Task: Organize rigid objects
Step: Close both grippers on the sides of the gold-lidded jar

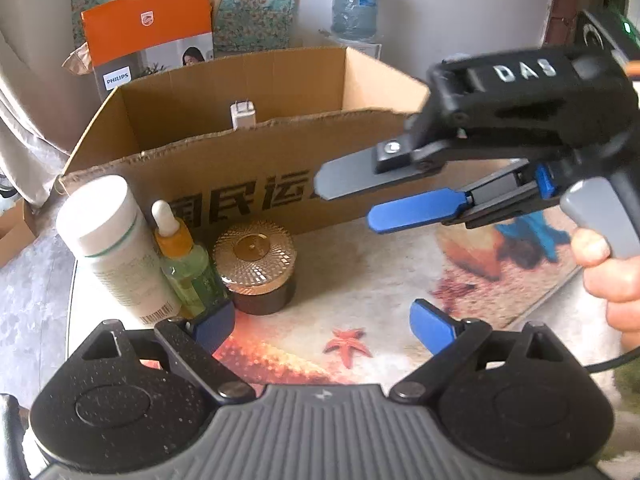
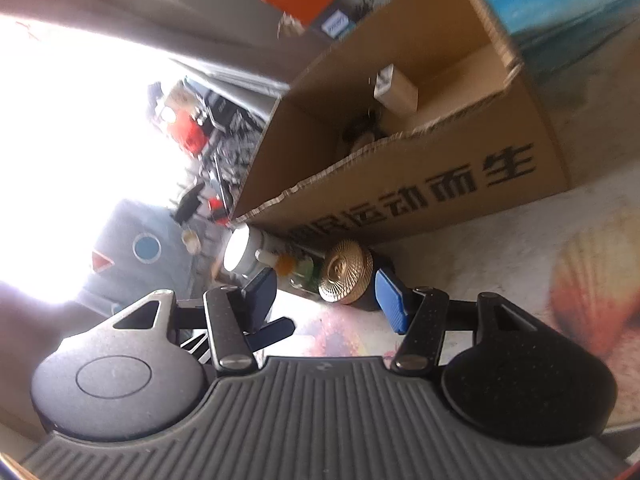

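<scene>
A white bottle (image 1: 116,252), a green dropper bottle with an orange collar (image 1: 186,268) and a dark jar with a gold lid (image 1: 256,264) stand in a row before an open cardboard box (image 1: 256,168). A white charger plug (image 1: 242,115) stands inside the box. My left gripper (image 1: 324,326) is open and empty, low over the mat, its left finger touching the dropper bottle's base. My right gripper (image 1: 352,204) is open and empty, hovering in front of the box wall. In the right wrist view it (image 2: 324,300) faces the gold-lidded jar (image 2: 348,276), the bottles (image 2: 248,252) and the box (image 2: 420,184).
A seashell and starfish printed mat (image 1: 380,280) covers the table. An orange Philips box (image 1: 152,36) and a water jug (image 1: 354,4) stand behind the cardboard box. The table's left edge runs beside the white bottle.
</scene>
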Motion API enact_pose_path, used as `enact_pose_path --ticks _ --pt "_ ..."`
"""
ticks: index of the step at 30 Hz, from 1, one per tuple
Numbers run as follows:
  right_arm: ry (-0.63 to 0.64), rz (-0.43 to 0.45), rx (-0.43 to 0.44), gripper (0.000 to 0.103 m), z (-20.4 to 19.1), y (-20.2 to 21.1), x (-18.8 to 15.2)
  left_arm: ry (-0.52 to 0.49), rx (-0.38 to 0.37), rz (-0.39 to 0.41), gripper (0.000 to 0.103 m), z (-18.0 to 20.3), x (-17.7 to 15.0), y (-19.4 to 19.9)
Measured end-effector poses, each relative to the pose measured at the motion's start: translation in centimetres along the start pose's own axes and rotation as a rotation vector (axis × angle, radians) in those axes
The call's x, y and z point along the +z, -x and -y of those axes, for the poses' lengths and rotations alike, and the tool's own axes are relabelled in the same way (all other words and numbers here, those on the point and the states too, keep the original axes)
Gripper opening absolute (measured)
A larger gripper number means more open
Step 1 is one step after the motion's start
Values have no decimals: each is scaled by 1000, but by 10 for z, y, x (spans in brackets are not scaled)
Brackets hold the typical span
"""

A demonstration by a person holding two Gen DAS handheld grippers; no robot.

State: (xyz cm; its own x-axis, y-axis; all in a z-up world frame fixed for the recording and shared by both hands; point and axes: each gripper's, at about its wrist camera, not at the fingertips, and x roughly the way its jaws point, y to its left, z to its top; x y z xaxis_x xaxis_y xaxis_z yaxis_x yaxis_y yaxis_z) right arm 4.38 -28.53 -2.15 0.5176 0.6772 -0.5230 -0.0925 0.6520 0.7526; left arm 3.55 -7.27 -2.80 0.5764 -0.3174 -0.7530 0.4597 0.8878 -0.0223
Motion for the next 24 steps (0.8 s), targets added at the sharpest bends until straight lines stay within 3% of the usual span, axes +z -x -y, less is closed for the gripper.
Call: enact_pose_path --ticks 4,13,19,24 --pt "20 -40 -36 51 0 -31 11 0 29 14 91 -8 -6 -19" --pt "67 -111 -88 40 5 -82 30 59 -25 14 87 -26 -9 -42" --pt "81 -138 -88 37 7 -96 32 55 -51 31 87 -28 -11 -43" --pt "93 -124 -108 37 9 -81 30 23 -76 25 87 -17 -10 -47"
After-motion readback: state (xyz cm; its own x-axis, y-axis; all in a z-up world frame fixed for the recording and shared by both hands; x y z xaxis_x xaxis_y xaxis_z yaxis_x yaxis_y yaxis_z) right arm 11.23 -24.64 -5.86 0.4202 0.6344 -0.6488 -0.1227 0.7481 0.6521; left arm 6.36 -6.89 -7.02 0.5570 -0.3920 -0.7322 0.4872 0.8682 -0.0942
